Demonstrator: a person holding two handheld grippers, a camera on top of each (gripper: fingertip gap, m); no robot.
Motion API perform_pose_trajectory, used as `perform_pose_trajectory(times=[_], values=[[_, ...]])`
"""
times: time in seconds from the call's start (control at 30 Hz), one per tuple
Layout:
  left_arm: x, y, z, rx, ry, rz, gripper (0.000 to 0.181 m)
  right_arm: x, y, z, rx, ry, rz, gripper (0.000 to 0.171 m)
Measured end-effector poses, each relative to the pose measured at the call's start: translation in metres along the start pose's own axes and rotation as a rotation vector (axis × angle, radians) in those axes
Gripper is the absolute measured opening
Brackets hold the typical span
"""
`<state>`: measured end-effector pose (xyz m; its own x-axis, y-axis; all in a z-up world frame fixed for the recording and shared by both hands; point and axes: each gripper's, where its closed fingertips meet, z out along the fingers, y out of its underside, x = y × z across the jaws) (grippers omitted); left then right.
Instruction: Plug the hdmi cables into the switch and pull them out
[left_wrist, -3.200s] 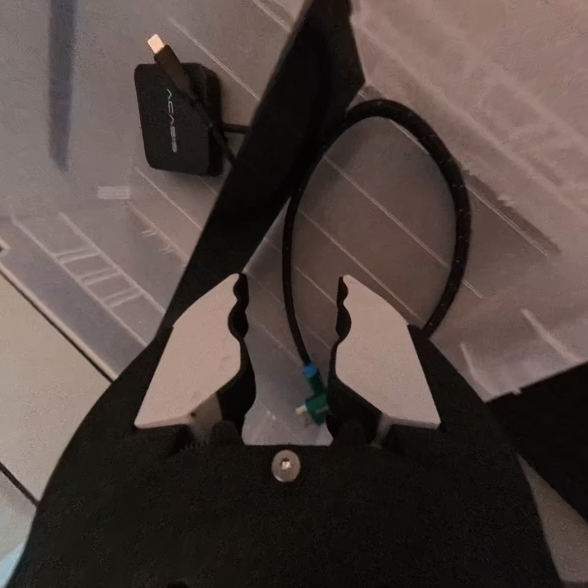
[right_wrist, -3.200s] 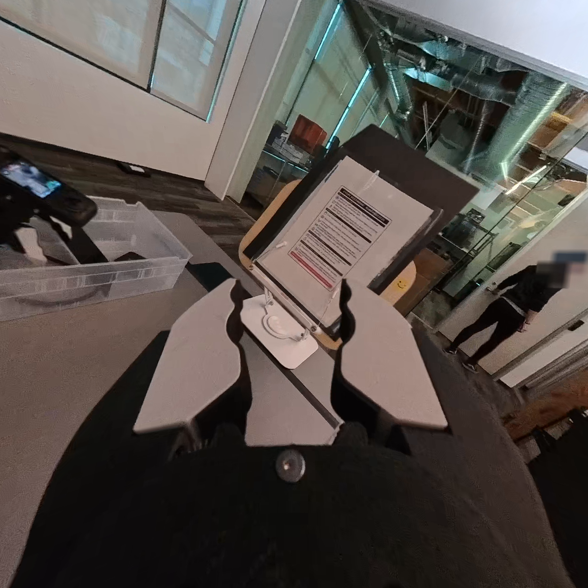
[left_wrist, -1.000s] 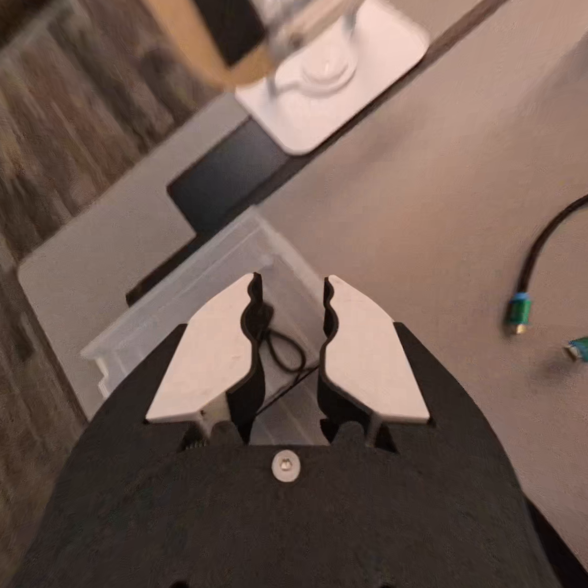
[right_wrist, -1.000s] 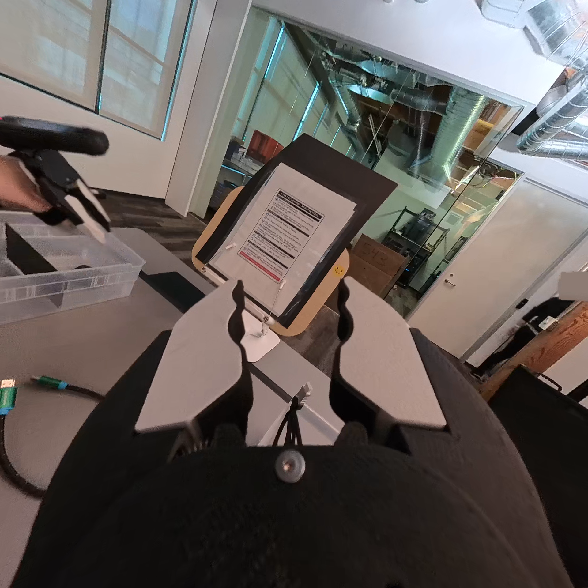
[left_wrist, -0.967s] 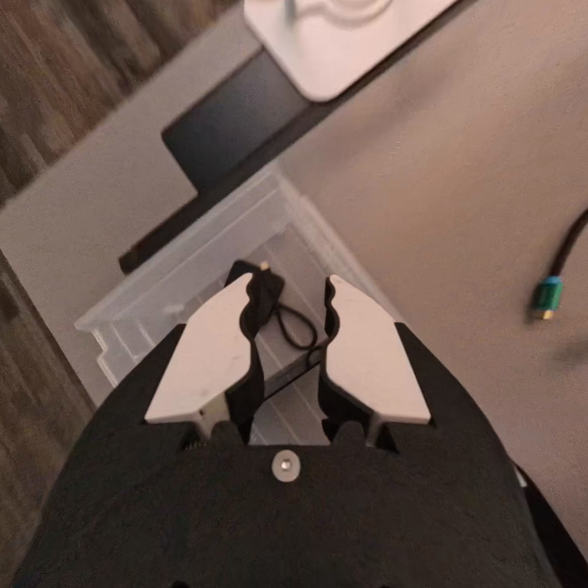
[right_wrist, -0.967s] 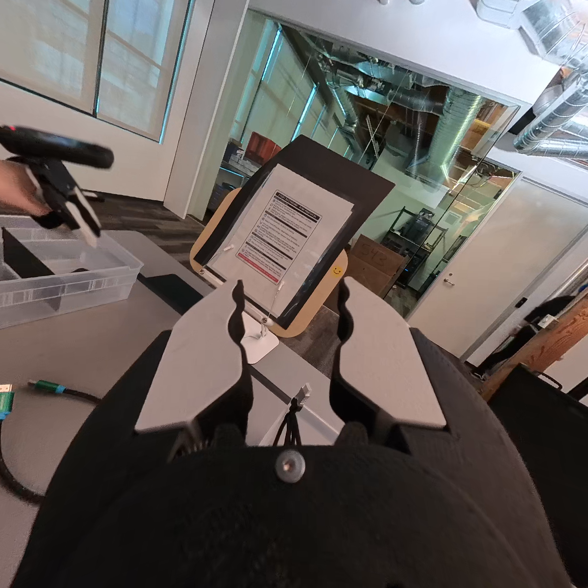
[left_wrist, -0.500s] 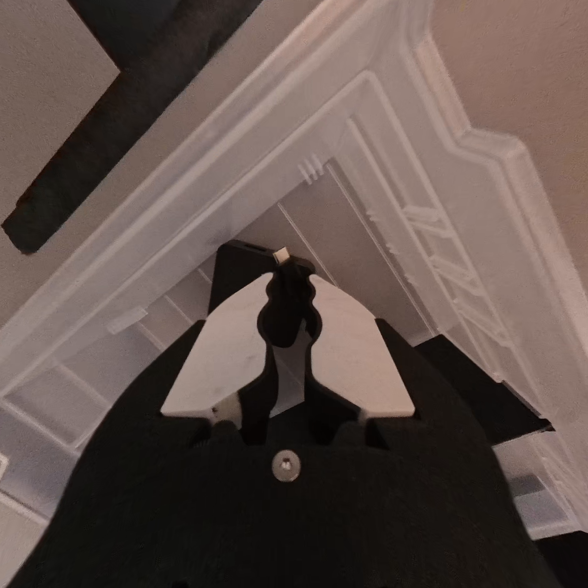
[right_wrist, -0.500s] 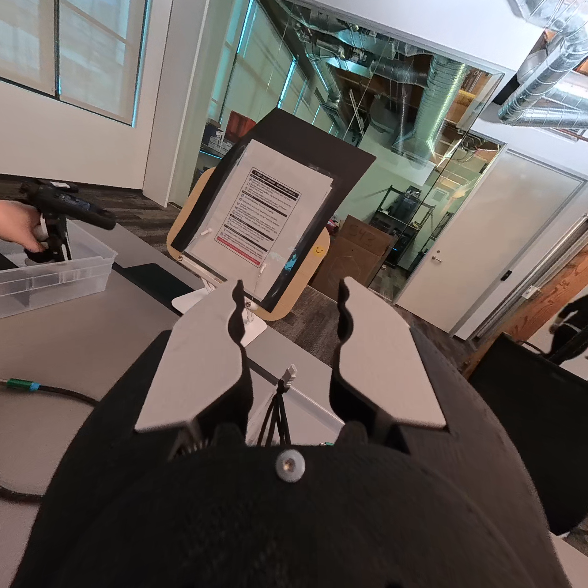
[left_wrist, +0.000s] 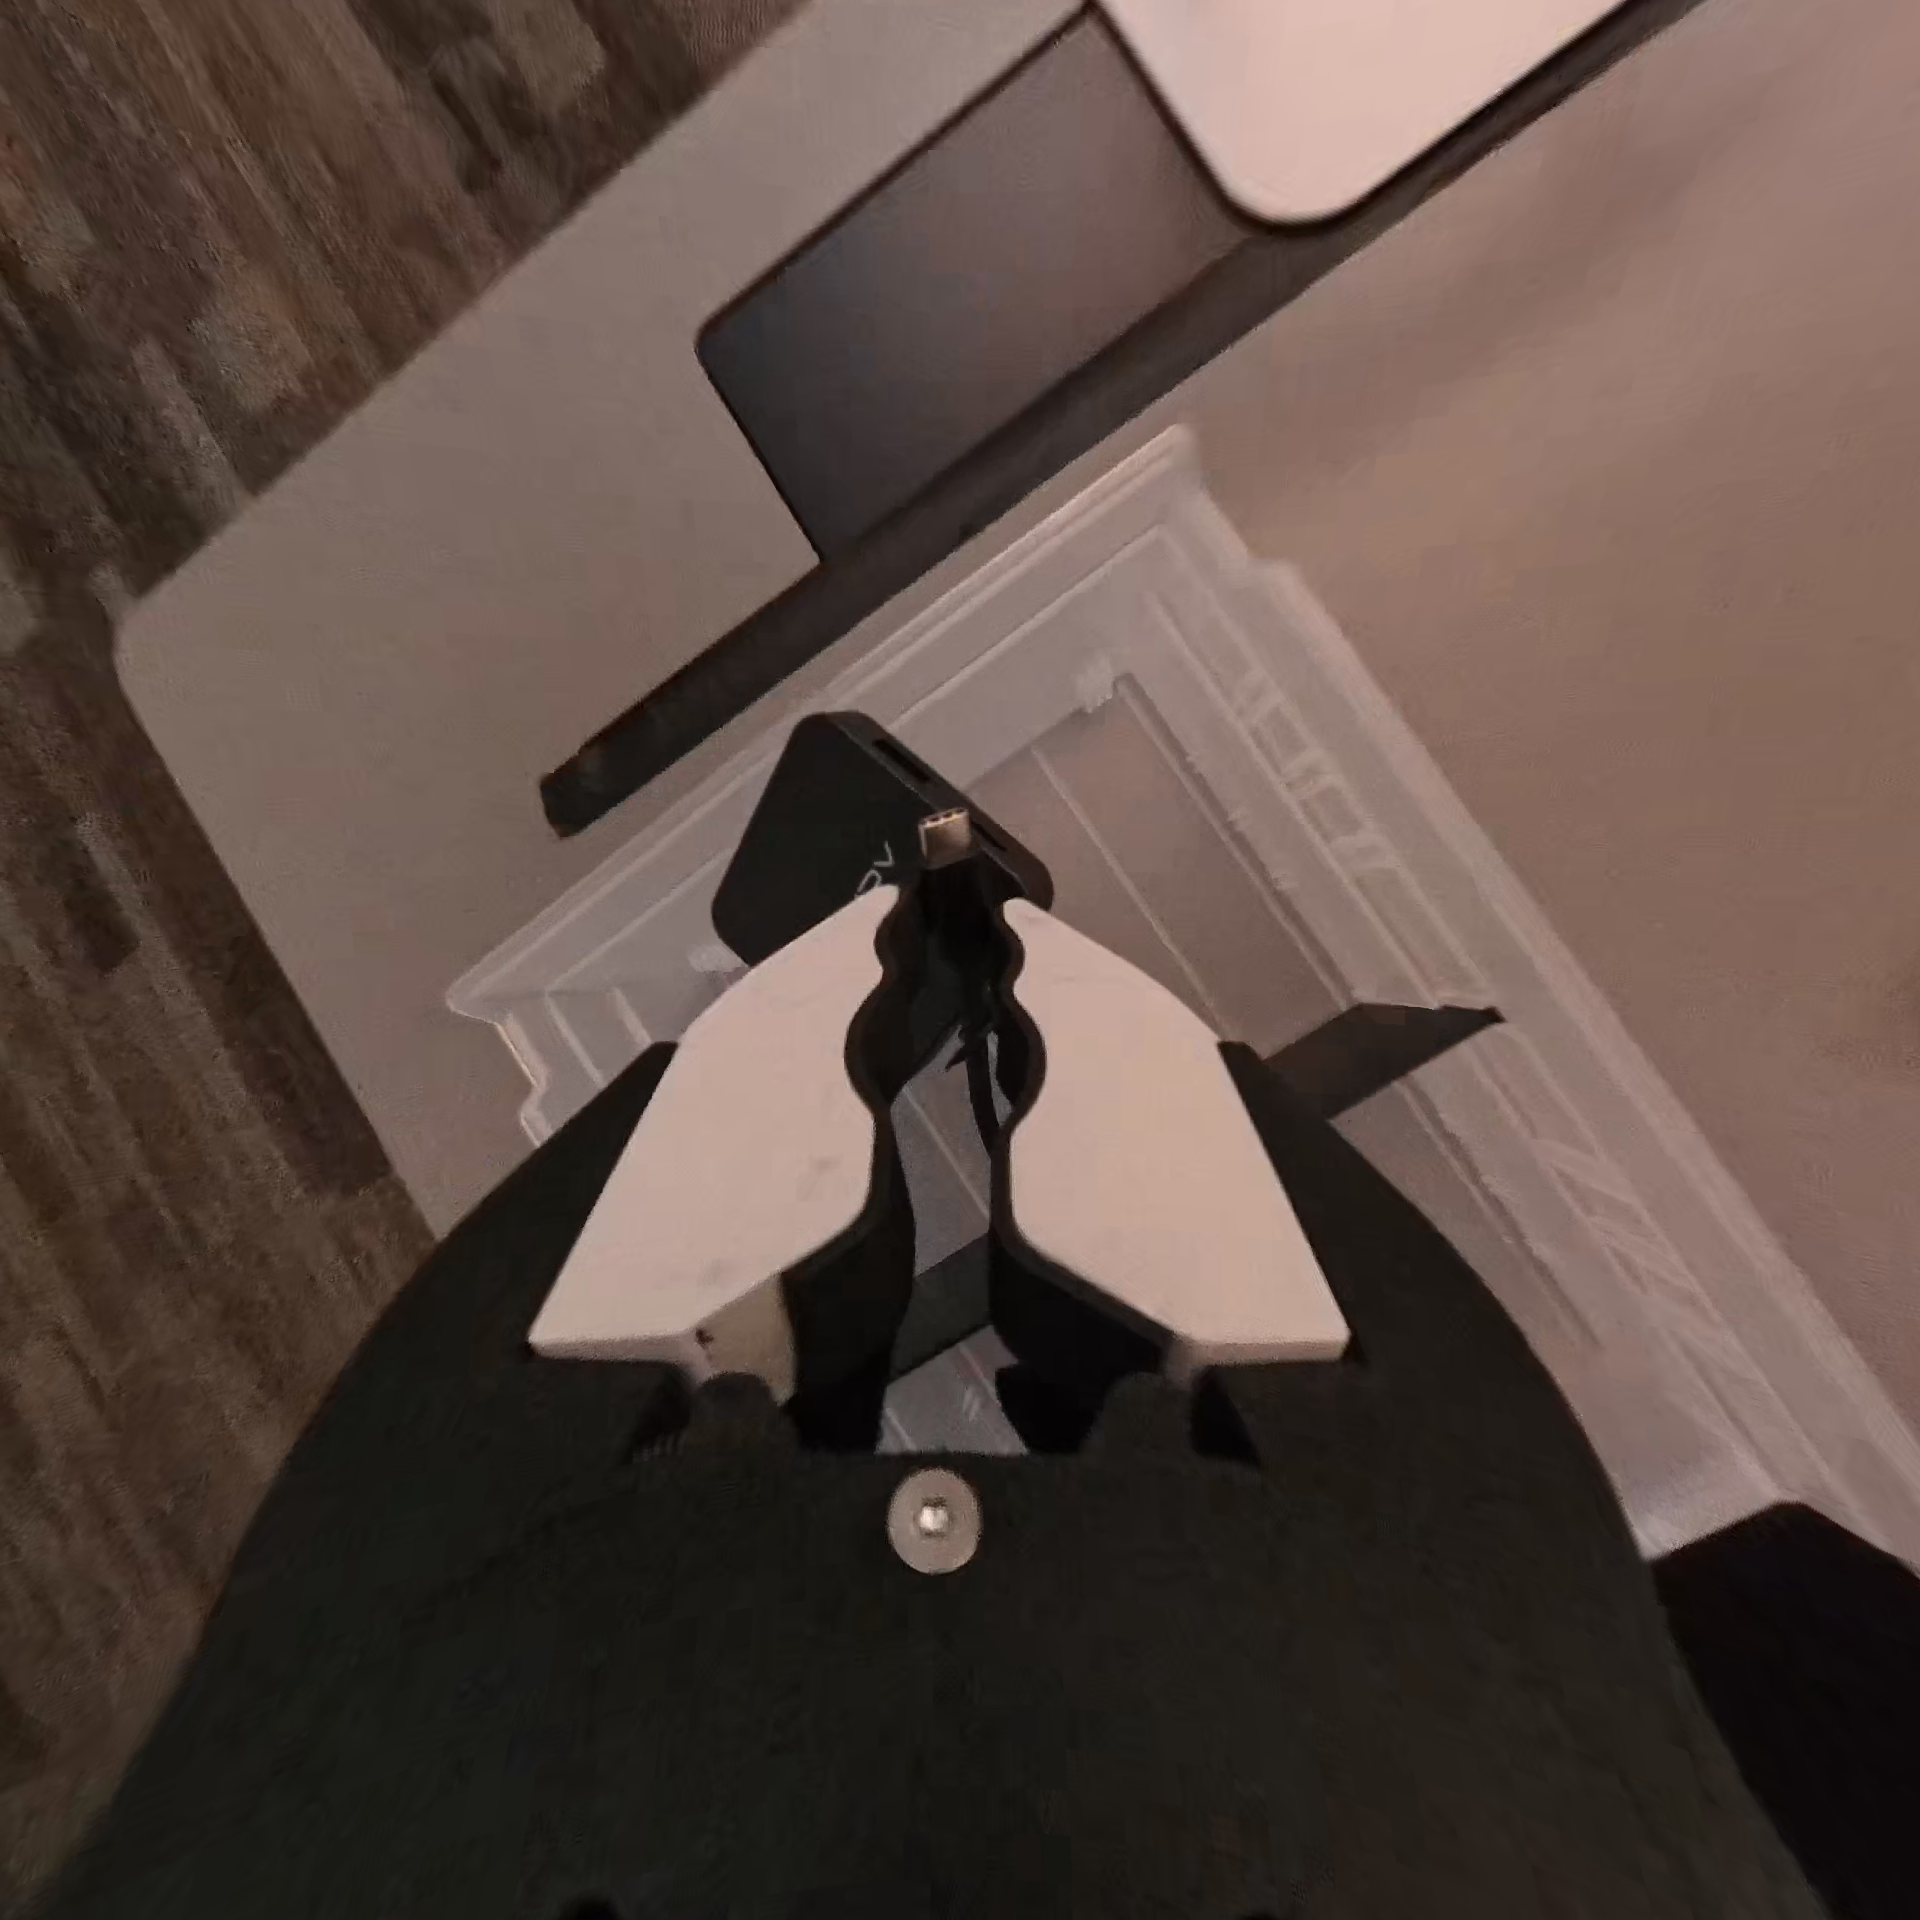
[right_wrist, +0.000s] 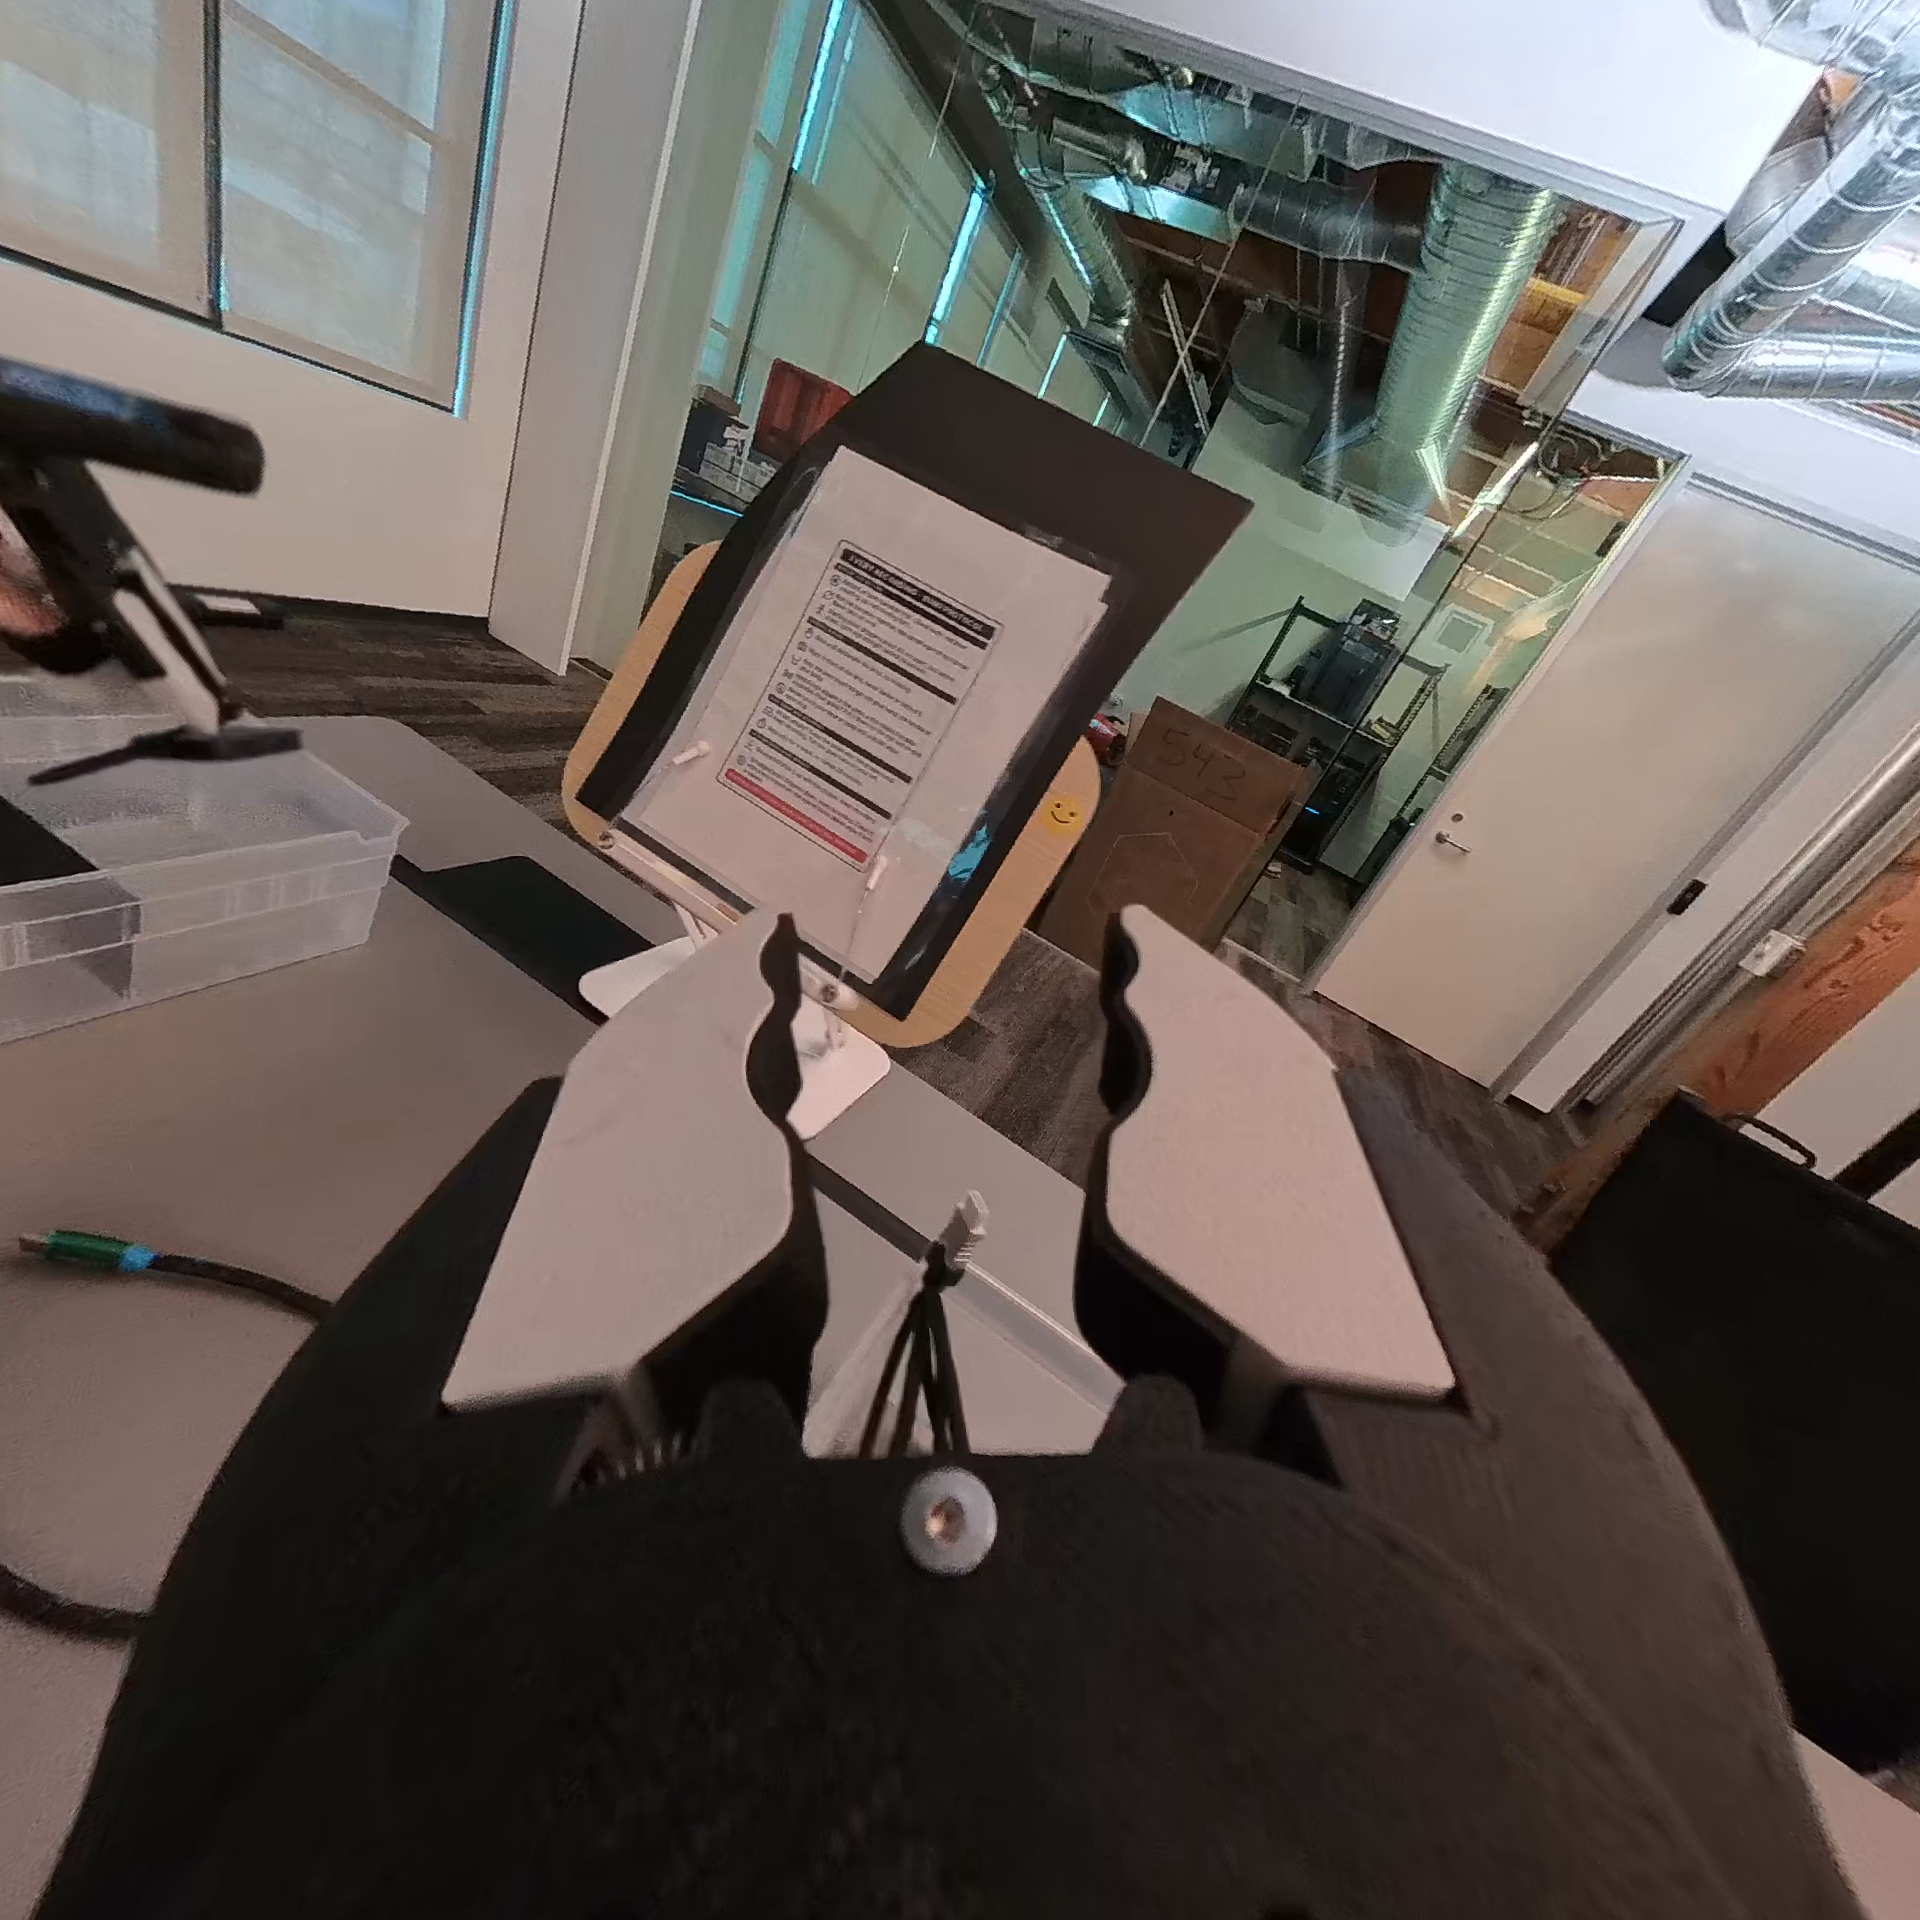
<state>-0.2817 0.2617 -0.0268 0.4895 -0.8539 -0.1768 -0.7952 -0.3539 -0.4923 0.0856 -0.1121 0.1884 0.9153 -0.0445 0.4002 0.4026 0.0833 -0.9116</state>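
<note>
Left wrist view: the left gripper has its white fingers nearly together, clamped on the flat black rectangular switch and the short black lead with a small metal plug that lies across it. The switch sticks out ahead of the fingertips and a little to their left, tilted, with its slotted port edge turned away from the tongs toward the far upper right. Below and beyond the fingers sits the clear plastic bin. Part of a dark divider shows inside it; what else it holds cannot be made out from here. The switch appears to be clear of the bin floor.

Right wrist view: the right gripper stands wide apart with nothing between its fingers. Close under the gap, near the palm, a thin black cable with a white connector points upward. Off to the left, low on the grey tabletop, lies the black braided HDMI cable with a green and blue plug, its long axis running roughly left to right and its plug end pointing away to the left. Farther left and higher, the other tongs hold the switch over the bin. The empty right tongs look the nearer to that plug, so they would likely turn left and down to take it.
</note>
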Motion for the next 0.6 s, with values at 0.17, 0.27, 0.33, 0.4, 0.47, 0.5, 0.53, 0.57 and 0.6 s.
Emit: perform_pose_trajectory(times=[0.17, 0.27, 0.33, 0.4, 0.47, 0.5, 0.53, 0.57, 0.6], values=[[0.063, -0.058, -0.086, 0.356, 0.178, 0.093, 0.012, -0.054, 0.005, 0.035, -0.012, -0.180, 0.016, 0.056], [0.144, -0.064, -0.123, 0.482, 0.370, 0.272, 0.012, -0.108, 0.018, 0.058, -0.025, -0.357, -0.076, 0.059], [0.193, -0.058, -0.131, 0.516, 0.480, 0.451, 0.013, -0.150, 0.027, 0.066, -0.001, -0.508, -0.112, 0.060], [0.230, -0.049, -0.129, 0.509, 0.566, 0.597, 0.013, -0.193, 0.038, 0.070, 0.046, -0.671, -0.133, 0.063], [0.255, -0.037, -0.120, 0.440, 0.632, 0.688, 0.013, -0.222, 0.048, 0.081, 0.117, -0.696, -0.173, 0.069], [0.262, -0.033, -0.115, 0.397, 0.655, 0.716, 0.013, -0.235, 0.056, 0.084, 0.129, -0.707, -0.231, 0.069], [0.270, -0.030, -0.110, 0.363, 0.676, 0.734, 0.013, -0.243, 0.064, 0.087, 0.133, -0.691, -0.315, 0.072], [0.276, -0.027, -0.107, 0.340, 0.694, 0.750, 0.013, -0.247, 0.070, 0.091, 0.135, -0.653, -0.402, 0.071], [0.280, -0.026, -0.103, 0.327, 0.704, 0.761, 0.013, -0.254, 0.077, 0.091, 0.128, -0.652, -0.469, 0.071]])
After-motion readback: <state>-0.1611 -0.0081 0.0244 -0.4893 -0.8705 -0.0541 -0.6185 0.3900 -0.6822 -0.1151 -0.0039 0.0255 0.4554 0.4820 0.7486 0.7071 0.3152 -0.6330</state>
